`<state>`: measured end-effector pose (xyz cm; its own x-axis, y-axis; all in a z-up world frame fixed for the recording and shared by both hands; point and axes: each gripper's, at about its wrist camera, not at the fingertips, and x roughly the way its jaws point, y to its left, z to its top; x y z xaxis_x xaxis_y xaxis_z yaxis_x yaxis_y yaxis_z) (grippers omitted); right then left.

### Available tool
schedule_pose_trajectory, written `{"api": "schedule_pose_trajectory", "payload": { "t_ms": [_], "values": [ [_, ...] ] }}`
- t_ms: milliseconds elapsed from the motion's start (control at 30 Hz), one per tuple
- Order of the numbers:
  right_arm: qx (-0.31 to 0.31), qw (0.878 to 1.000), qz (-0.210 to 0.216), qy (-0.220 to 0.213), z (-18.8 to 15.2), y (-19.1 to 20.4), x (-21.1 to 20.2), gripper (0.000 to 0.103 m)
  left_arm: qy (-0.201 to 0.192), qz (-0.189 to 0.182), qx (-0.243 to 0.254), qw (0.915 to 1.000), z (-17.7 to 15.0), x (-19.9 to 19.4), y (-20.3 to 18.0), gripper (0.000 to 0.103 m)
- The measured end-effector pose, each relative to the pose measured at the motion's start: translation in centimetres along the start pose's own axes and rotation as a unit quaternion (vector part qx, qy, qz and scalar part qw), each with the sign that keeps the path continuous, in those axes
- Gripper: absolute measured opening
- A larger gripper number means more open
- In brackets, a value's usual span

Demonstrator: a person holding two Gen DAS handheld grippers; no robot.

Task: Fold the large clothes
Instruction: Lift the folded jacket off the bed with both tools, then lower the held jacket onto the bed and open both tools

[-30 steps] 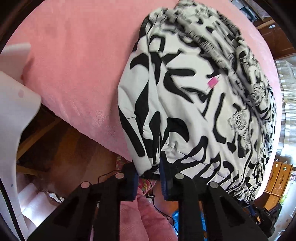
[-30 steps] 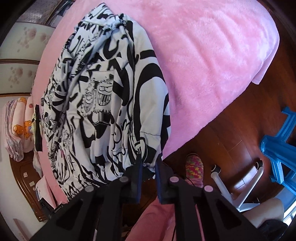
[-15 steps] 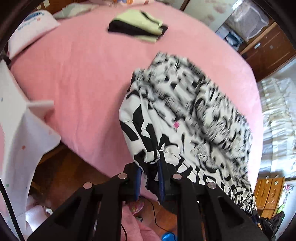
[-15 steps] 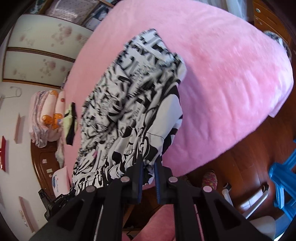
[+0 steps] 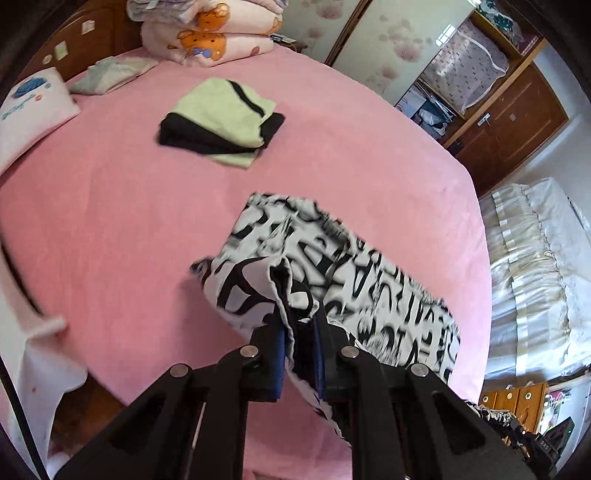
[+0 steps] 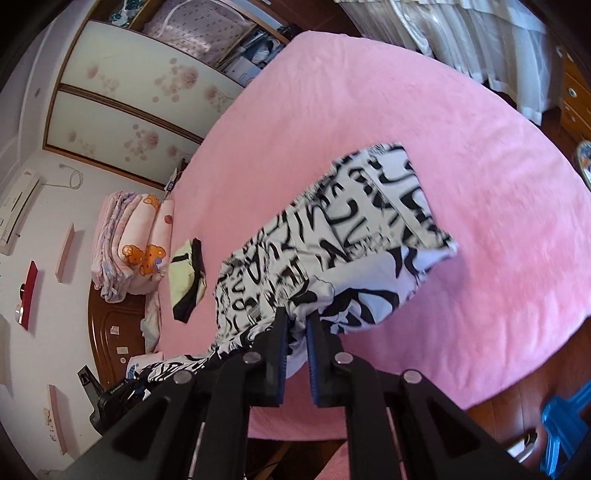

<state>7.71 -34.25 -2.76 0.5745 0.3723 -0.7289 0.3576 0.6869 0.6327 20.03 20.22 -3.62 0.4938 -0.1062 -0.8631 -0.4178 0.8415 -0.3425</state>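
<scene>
On the left, the left gripper point(image 5: 300, 354) is clenched on a bunched corner of the black-and-white printed garment point(image 5: 332, 280), the cloth pinched between its blue-padded fingers point(image 5: 276, 354). The garment rises from the pink bed point(image 5: 110, 229) at that corner and hangs away to the right in a loose, sagging span, with its far part draped on the bedspread. On the right, the right gripper point(image 6: 295, 354) is clenched on the garment's point(image 6: 332, 243) other gathered corner, and from that view the cloth runs out ahead over the bed point(image 6: 480, 184), one doubled flap sticking out to the side.

The step in hand looks like the lift-and-carry of a fold: both near corners are held up off the bed so the near edge can be brought over the rest of the cloth. The next move likely calls for carrying both corners forward together, keeping the span between them taut and level, then laying the edge down square on the part that rests on the bedspread before letting go.

The garment is white with bold black lettering and brush-like marks, thin and floppy, already partly doubled and blurred at its edges. Farther up the bed a folded green-and-black garment point(image 5: 221, 122) lies well apart, with a stack of pink bear-print quilts point(image 5: 207, 33) beyond it.
</scene>
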Motion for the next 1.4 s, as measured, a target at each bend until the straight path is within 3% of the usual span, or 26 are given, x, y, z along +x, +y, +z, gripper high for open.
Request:
{"api": "schedule_pose_trajectory", "payload": {
  "t_ms": [267, 433, 600, 767, 867, 1167, 1400],
  "values": [
    [-0.004, 1.000, -0.024, -0.019, 8.0, 2.8, 5.1, 0.007, 0.019, -0.009, 0.029, 0.9994, 8.8, 8.0, -4.7, 0.010],
    [-0.004, 0.999, -0.037, -0.035, 12.2, 3.2, 9.6, 0.003, 0.032, 0.005, 0.039, 0.9987, 11.7, 13.8, -5.7, 0.010],
    [0.010, 0.998, -0.039, -0.042, 16.3, 1.1, 15.6, 0.003, 0.035, 0.025, 0.048, 0.9979, 12.4, 20.3, -6.5, 0.010],
    [-0.025, 0.998, -0.060, -0.025, 18.2, -0.2, 22.0, 0.003, 0.042, 0.049, 0.038, 0.9972, 12.5, 27.4, -6.2, 0.010],
    [-0.004, 0.998, -0.059, -0.016, 19.3, -2.1, 25.4, 0.003, 0.050, 0.058, 0.031, 0.9966, 12.6, 30.8, -5.9, 0.010],
    [-0.001, 0.995, -0.097, -0.005, 20.7, -4.1, 30.6, 0.003, 0.069, 0.082, 0.032, 0.9937, 13.0, 35.5, -6.0, 0.013],
    [-0.026, 0.989, -0.147, 0.000, 20.7, -2.6, 31.7, 0.007, 0.062, 0.099, 0.084, 0.9896, 13.8, 35.5, -7.9, 0.033]
  ]
}}
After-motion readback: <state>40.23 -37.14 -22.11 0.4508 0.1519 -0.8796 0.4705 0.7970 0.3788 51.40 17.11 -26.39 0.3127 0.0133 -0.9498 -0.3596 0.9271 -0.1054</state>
